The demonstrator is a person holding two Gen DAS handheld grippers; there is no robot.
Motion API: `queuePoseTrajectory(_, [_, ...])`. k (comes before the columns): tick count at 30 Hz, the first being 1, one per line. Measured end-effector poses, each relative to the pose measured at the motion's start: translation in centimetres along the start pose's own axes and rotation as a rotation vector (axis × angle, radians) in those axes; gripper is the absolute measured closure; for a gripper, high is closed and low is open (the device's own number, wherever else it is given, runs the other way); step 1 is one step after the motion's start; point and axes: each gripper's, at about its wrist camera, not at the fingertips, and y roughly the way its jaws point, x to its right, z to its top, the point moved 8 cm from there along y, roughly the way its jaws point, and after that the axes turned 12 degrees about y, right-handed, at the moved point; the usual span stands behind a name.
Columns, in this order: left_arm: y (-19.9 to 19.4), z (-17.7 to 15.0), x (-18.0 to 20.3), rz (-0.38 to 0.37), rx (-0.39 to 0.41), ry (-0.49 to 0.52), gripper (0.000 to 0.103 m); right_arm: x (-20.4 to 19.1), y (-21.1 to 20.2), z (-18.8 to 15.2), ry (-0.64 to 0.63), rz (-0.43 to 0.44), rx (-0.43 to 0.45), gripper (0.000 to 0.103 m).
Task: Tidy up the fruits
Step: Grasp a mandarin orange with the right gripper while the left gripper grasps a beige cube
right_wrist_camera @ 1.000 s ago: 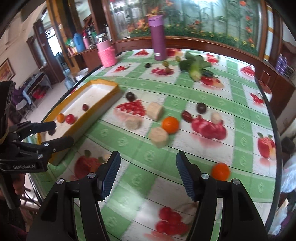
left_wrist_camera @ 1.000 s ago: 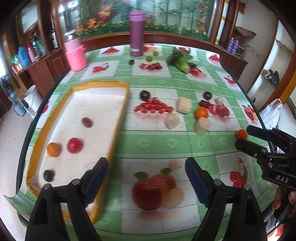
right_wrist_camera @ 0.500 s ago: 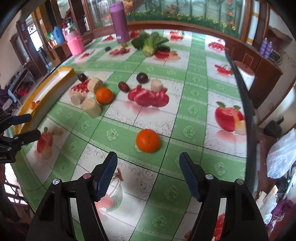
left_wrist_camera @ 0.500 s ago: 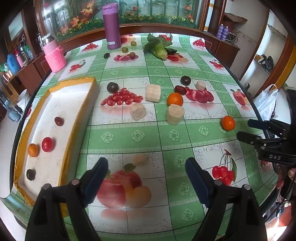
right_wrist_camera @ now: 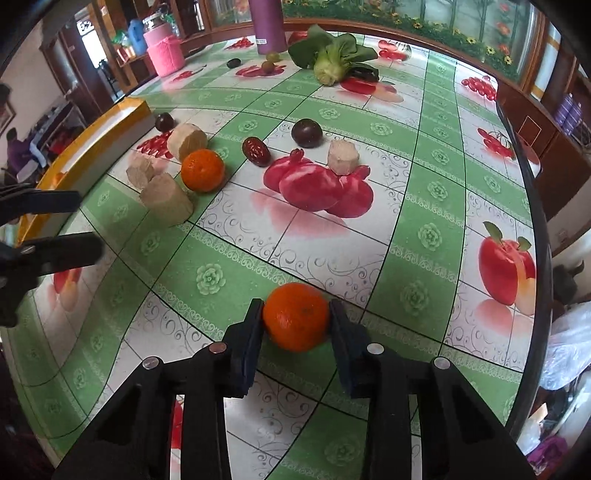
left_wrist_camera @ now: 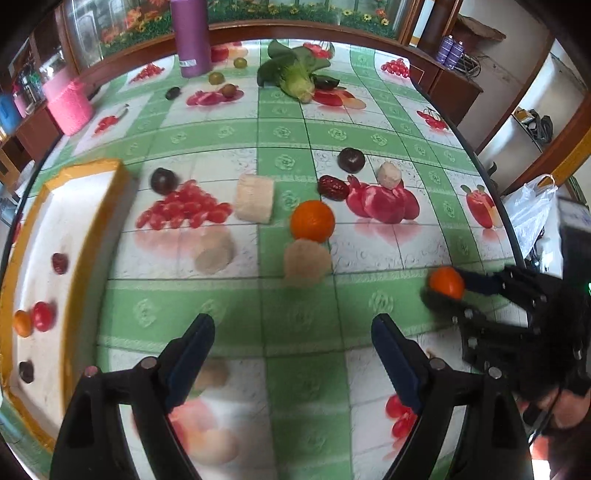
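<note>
From your left wrist view, your left tool [left_wrist_camera: 291,350] hangs released at the bottom of the frame, its blue pads spread wide over the green-checked table [left_wrist_camera: 295,314] with nothing between them. At the left edge sits the yellow-rimmed tray [left_wrist_camera: 70,314], already carrying a dark red fruit [left_wrist_camera: 60,263], a red tomato [left_wrist_camera: 42,315], a small orange fruit [left_wrist_camera: 22,324] and a dark plum [left_wrist_camera: 26,371]. In the middle of the frame an orange [left_wrist_camera: 312,220] touches a pale cut chunk [left_wrist_camera: 307,262] just below it — another pale chunk [left_wrist_camera: 255,198] lies to its left. At the right edge your right tool [left_wrist_camera: 443,291] has a second orange [left_wrist_camera: 446,282] between its fingers.

From your right wrist view, that second orange [right_wrist_camera: 296,316] sits low in the centre, on the table, and your right tool [right_wrist_camera: 297,325] is closing on it — both blue pads meet its sides. The first orange [right_wrist_camera: 202,170] lies at upper left beside the pale chunks, with a red date [right_wrist_camera: 256,150] and a dark plum [right_wrist_camera: 306,133] further right. A purple flask [right_wrist_camera: 269,26] and a leafy green vegetable [right_wrist_camera: 332,59] stand along the top. Your left tool [right_wrist_camera: 55,225] shows at the left edge, fingers apart.
</note>
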Motion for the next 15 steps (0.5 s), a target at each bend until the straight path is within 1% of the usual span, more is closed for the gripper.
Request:
queuePoseTrajectory(1, [0.5, 0.4, 0.1, -0.004, 0.0, -0.003, 0.015, 0.0, -0.1, -0.1, 0.01, 0.011, 0.001, 0.069])
queuePoseTrajectory(3, [1.6, 1.2, 0.3, -0.005, 0.003, -0.011, 0.02, 0.2, -0.2, -0.2, 0.023, 0.026, 0.003, 0.069])
queuePoseTrajectory(4, [2.3, 1.6, 0.5, -0.008, 0.008, -0.012, 0.034, 0.3, -0.3, -0.2, 0.027, 0.03, 0.004, 0.069])
queuePoseTrajectory(5, [2.9, 1.8, 0.7, -0.022, 0.003, -0.01, 0.054, 0.4, -0.3, -0.3, 0.029, 0.033, 0.005, 0.069])
queuePoseTrajectory(7, [4.1, 1.6, 0.8, -0.041, -0.023, -0.014, 0.067, 0.5, -0.2, 0.0, 0.038, 0.03, 0.012, 0.069])
queuePoseTrajectory(8, [3.8, 1.8, 0.8, -0.029, 0.018, -0.003, 0.069, 0.6, -0.4, 0.0, 0.043, 0.03, 0.018, 0.069])
queuePoseTrajectory(12, [3.0, 1.3, 0.8, -0.077, 0.03, -0.015, 0.069, 0.8, -1.2, 0.2, 0.052, 0.019, 0.048, 0.069])
queuePoseTrajectory(15, [1.7, 0.6, 0.3, -0.091, 0.052, -0.023, 0.069, 0.5, -2.0, 0.3, 0.049, 0.011, 0.067, 0.069])
